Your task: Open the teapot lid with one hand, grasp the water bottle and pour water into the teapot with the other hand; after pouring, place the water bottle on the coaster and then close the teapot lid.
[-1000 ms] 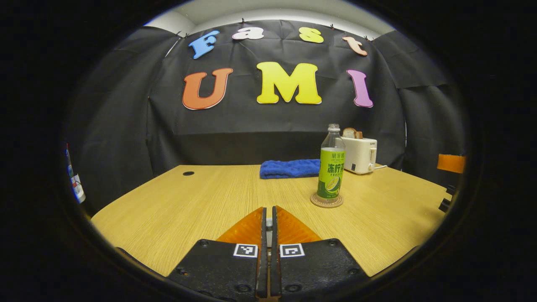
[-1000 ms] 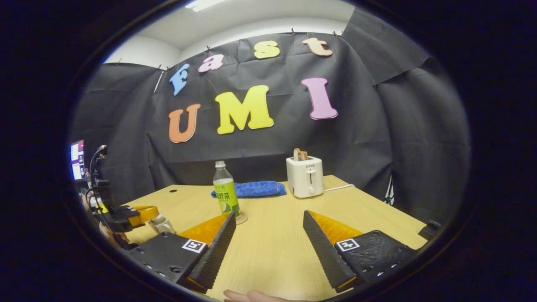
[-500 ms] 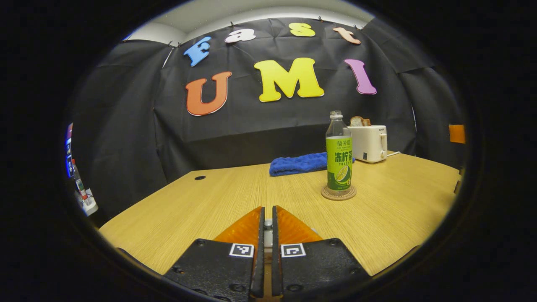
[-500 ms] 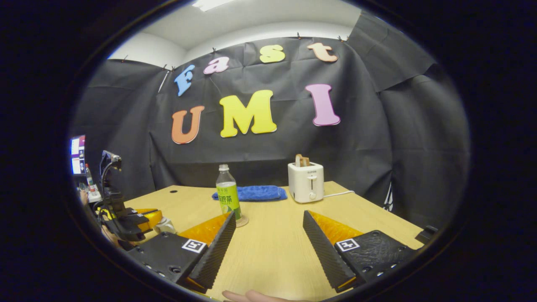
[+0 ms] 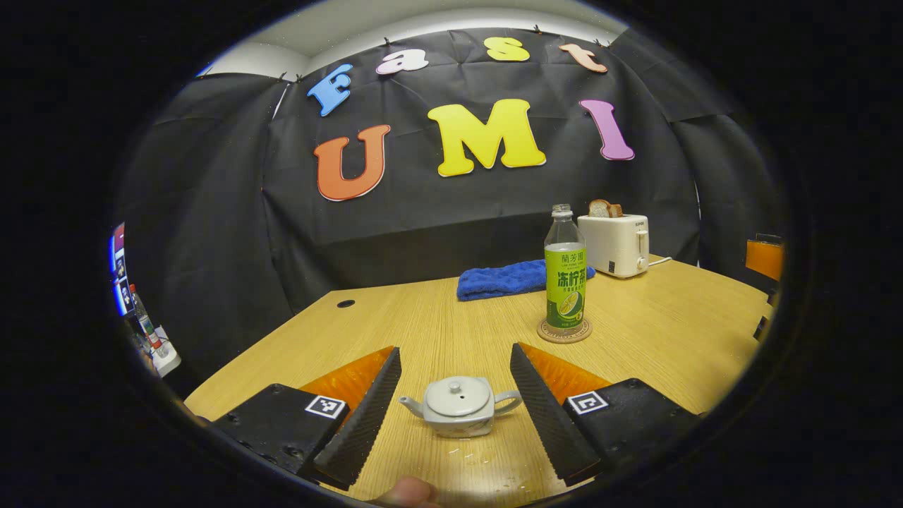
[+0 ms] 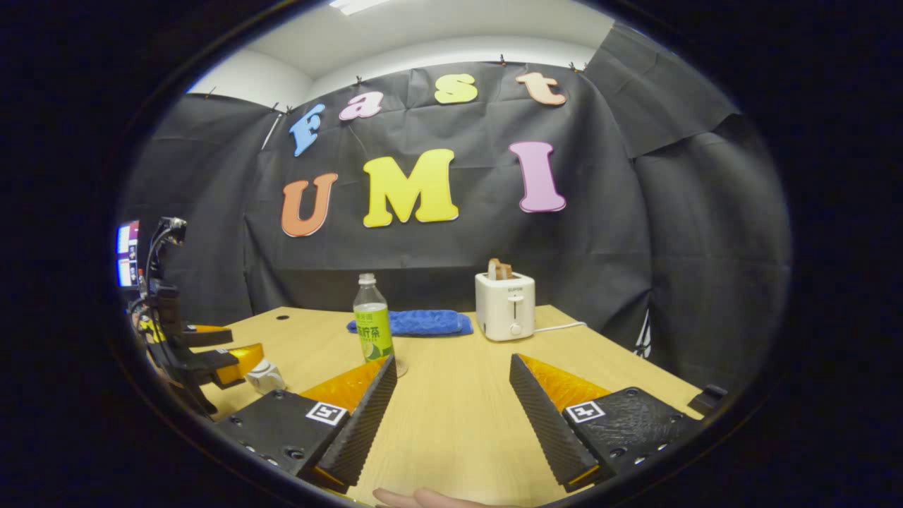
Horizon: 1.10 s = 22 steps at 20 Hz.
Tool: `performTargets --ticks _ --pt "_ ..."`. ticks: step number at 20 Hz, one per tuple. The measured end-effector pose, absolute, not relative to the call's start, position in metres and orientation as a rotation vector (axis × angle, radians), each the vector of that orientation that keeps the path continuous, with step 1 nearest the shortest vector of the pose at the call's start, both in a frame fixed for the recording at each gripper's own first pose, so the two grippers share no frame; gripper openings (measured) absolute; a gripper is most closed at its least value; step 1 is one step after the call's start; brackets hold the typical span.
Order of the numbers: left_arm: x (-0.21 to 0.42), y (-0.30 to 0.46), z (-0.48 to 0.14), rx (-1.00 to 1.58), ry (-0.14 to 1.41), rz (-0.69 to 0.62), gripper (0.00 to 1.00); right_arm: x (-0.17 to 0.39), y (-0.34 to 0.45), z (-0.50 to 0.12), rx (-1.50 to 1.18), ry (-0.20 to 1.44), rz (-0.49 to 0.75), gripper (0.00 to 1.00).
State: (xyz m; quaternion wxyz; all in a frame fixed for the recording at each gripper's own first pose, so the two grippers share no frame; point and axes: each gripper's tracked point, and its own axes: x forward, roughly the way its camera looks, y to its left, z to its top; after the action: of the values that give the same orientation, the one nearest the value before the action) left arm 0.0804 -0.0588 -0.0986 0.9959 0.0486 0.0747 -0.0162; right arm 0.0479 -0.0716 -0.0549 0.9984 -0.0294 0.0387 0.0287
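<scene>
The small pale grey ceramic teapot (image 5: pixel 460 407) sits on the light wood desk (image 5: pixel 437 331), lid on, squarely between the spread fingers of the left claw (image 5: pixel 455 416) and touching neither. Its spout points toward the left finger and its handle toward the right one. It looks light but hard, glazed and breakable, so slippery under the pads. The lid (image 5: pixel 458 396) is best taken by the little round knob at its centre, with a gentle pinch and a straight lift. A few droplets glisten on the desk just nearer than the pot.

Ahead of the left claw and to its right stands the clear plastic water bottle with a green label (image 5: pixel 564 271), upright on a round brown coaster (image 5: pixel 564 330). It appears uncapped, partly filled, and would dent under a hard squeeze. The labelled middle is probably the surest hold.

The left claw is wide open and empty. The right claw (image 6: pixel 451 416) is likewise wide open over bare desk, gripping nothing, with the bottle ahead beyond its left finger and the teapot far off to its left beside the other claw.
</scene>
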Motion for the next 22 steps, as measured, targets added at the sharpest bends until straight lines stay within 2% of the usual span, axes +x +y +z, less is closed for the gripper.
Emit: performTargets --ticks 2,3,6,7,10,22 --pt "0.067 -0.061 -0.081 0.075 0.137 -0.038 0.98 0.044 -0.075 -0.043 -0.068 0.061 0.038 0.93" --pt "0.061 -0.062 -0.071 0.067 0.120 -0.043 0.98 0.042 -0.079 -0.043 -0.079 0.065 0.021 0.96" --pt "0.041 -0.062 -0.036 0.036 0.051 -0.056 0.98 0.032 -0.076 -0.037 -0.084 0.082 0.007 0.96" --pt "0.035 -0.060 -0.028 0.029 0.030 -0.058 0.98 0.029 -0.072 -0.035 -0.088 0.090 0.009 0.93" --pt "0.023 -0.045 -0.012 0.009 -0.003 -0.031 0.98 0.019 -0.076 -0.025 -0.118 0.082 -0.015 0.96" --pt "0.015 -0.045 -0.010 0.004 0.004 -0.032 0.99 0.001 -0.065 -0.012 -0.151 0.038 0.017 0.96"
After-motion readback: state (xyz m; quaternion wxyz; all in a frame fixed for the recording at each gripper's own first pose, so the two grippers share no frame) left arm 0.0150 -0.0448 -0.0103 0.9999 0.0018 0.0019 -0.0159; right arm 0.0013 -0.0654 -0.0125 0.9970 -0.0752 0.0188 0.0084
